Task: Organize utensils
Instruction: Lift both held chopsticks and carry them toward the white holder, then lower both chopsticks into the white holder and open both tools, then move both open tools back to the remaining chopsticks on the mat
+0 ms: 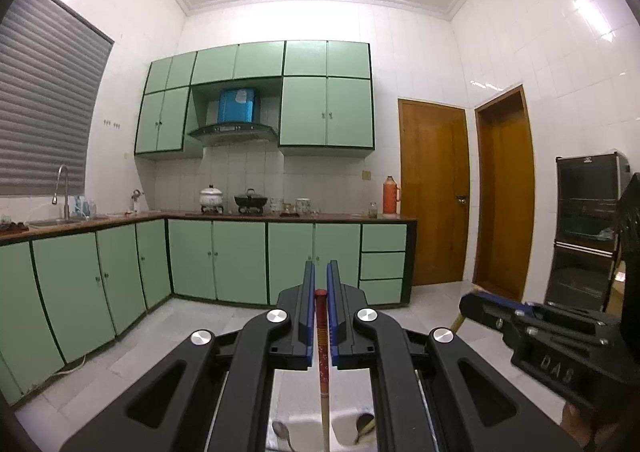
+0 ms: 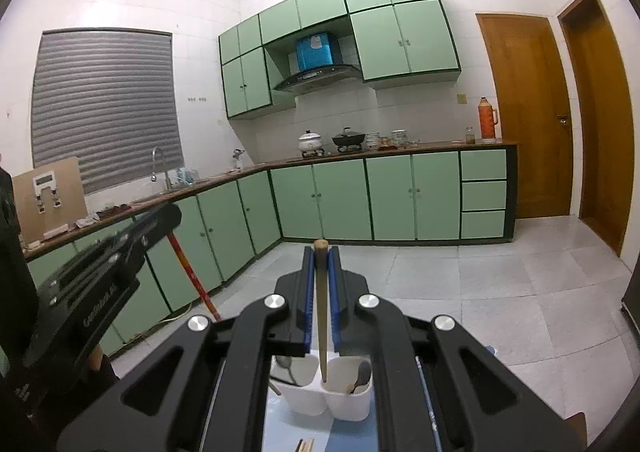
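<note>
My left gripper (image 1: 321, 272) is shut on a red-topped chopstick (image 1: 322, 340), held upright above a white utensil holder (image 1: 344, 426). My right gripper (image 2: 321, 256) is shut on a plain wooden chopstick (image 2: 321, 316) whose lower end reaches down into the white utensil holder (image 2: 344, 408). The holder has compartments, with a metal spoon (image 2: 286, 364) on the left side and a dark spoon (image 2: 362, 374) on the right. The left gripper (image 2: 160, 218) with its red chopstick (image 2: 192, 276) shows at the left of the right wrist view. The right gripper (image 1: 480, 298) shows at the right of the left wrist view.
Green kitchen cabinets (image 1: 224, 260) and a counter with pots, a sink and an orange thermos (image 1: 390, 196) stand behind. Wooden doors (image 1: 436, 192) are at the right. More wooden chopsticks (image 2: 305, 445) lie on the blue-grey mat (image 2: 352, 440) below the holder.
</note>
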`<state>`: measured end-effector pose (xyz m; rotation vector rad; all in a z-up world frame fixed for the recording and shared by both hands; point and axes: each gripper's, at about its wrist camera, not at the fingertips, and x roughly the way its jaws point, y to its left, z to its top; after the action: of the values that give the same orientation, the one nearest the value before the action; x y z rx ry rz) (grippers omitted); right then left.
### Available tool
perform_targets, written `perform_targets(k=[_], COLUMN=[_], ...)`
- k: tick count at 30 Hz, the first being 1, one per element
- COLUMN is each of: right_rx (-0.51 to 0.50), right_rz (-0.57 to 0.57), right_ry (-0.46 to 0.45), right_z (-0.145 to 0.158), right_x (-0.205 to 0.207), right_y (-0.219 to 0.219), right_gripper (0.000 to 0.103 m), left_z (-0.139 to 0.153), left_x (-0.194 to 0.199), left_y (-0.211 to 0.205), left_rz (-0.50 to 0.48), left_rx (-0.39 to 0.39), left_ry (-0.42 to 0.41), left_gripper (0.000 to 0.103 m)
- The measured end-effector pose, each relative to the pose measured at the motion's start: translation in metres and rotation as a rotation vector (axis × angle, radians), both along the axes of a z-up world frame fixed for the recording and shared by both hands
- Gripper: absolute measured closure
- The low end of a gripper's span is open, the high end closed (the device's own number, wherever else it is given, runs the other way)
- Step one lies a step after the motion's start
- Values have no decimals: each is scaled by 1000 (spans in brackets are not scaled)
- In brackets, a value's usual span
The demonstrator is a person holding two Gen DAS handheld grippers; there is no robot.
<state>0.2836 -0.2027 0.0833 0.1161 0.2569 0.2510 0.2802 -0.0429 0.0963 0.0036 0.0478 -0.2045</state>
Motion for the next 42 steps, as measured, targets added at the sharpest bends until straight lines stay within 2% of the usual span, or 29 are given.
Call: perform_targets(k=[5,8,14,18,22,27,31,35,37,42], right_rx=[-12,-16,5,23,25,8,8,-6,-14,-26], right_rz=[-12,-14,9,15,0,-31,-55,-79,-94,-112], right_ry=[34,67,157,196,181,133,101,89,101,169], right_z=[-17,-33,-65,-79,-77,-68,-67,-79,-90,-128], right_x=[34,53,82,86,76,50,20,-20,-38,-82], right_y=[0,1,0,0,1,-7,-19,-29,-32,-33], right_gripper=[97,97,94,92,79,68,52,37,34,21], left_z=[-19,-37,-76,-92,-86,-69,-63,-73,-85,-123], left_x=[32,53,89,94,79,50,12,-27,-45,-79], left_y=[-3,0,7,17,21,26,29,32,33,34], left_rz=[20,22,21,19,22,18,10,1,-2,-14], left_rx=[-2,-17,-2,-15,-9,-1,20,21,24,33], left_ry=[2,35,189,259,248,218,196,212,237,339], left_gripper=[97,97,97,86,85,70,62,55,51,42])
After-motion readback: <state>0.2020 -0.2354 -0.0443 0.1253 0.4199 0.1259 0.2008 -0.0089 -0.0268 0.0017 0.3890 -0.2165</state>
